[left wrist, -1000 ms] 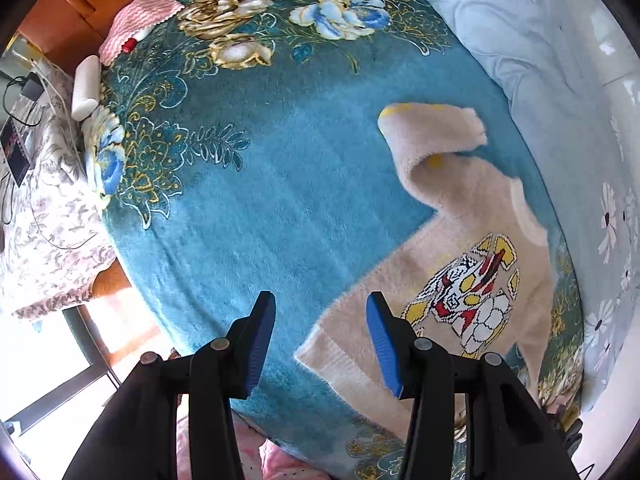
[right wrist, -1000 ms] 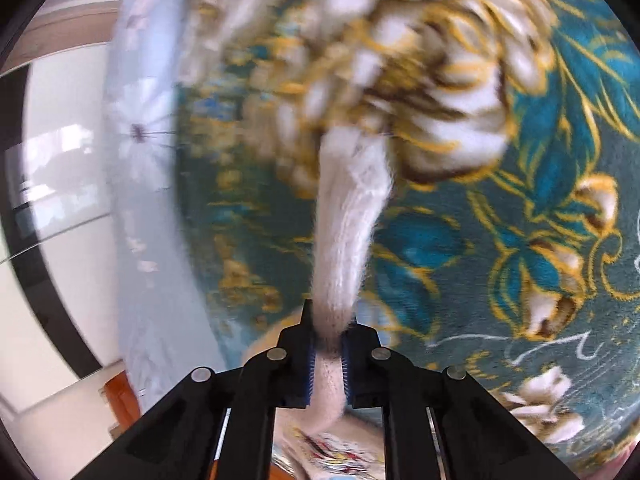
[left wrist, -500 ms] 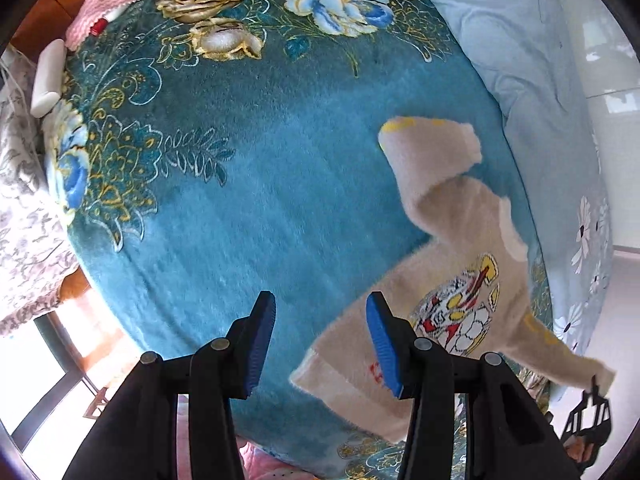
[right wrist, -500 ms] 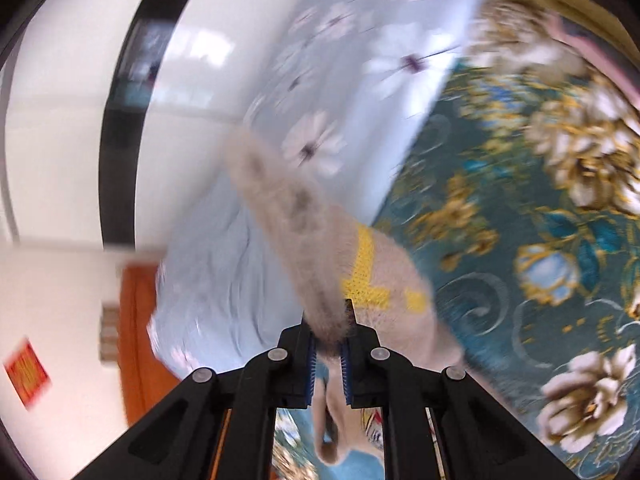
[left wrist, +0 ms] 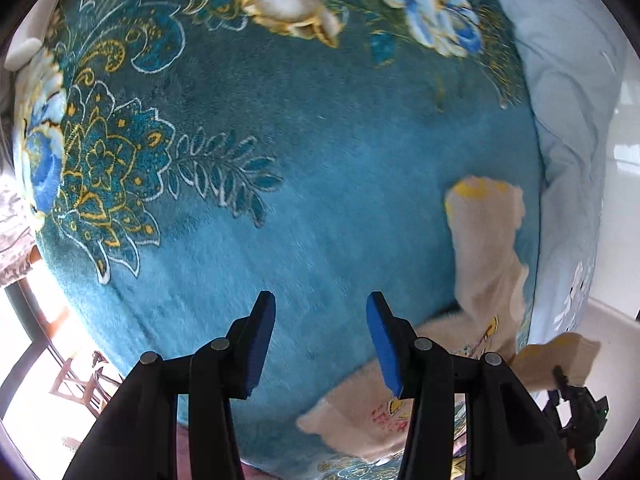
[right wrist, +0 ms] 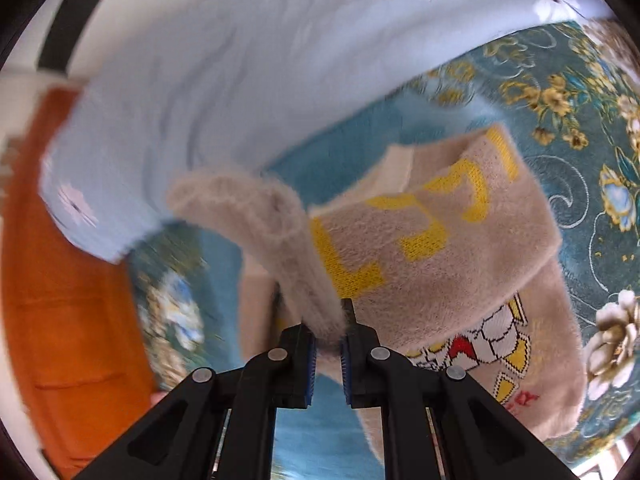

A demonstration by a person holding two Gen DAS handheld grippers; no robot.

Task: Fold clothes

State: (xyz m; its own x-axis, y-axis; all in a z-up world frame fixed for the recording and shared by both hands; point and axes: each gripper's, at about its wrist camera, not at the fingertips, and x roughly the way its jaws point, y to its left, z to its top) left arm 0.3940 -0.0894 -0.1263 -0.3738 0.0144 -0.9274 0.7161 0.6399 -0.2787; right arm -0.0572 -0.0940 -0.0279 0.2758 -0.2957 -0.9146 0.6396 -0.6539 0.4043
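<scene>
A: Two hand-held grippers, and only one has anything in it. The right hand-held gripper (right wrist: 328,340) is clenched on a sleeve (right wrist: 256,216) of the beige sweater (right wrist: 460,280), the cuff curling up above the fingers. The left hand-held gripper (left wrist: 320,344) is released, its blue pads (left wrist: 262,340) wide apart with only blanket between them.

B: And where is the sweater itself?

A: On the bed, on the teal flowered blanket (left wrist: 280,160), near the edge by the pale blue quilt (right wrist: 240,60). From the right wrist, the top part with yellow lettering lies turned over the body, and the cartoon print (right wrist: 492,340) shows below it. From the left wrist, the hem corner (left wrist: 360,420) lies just beside the right-hand pad, and the other sleeve (left wrist: 484,216) stretches away across the blanket.

B: So which step is this?

A: I'd judge a sleeve fold: the sleeve is lifted clear of the bed, and it looks to be carried across the body. The right view is blurred, so I can't tell exactly where over the sweater it hangs.

B: What does the next move call for?

A: Probably laying that sleeve flat across the chest without dragging the fuzzy knit out of shape, then letting go. The free gripper sits close to the hem, well placed to pin it or take the far sleeve.
</scene>
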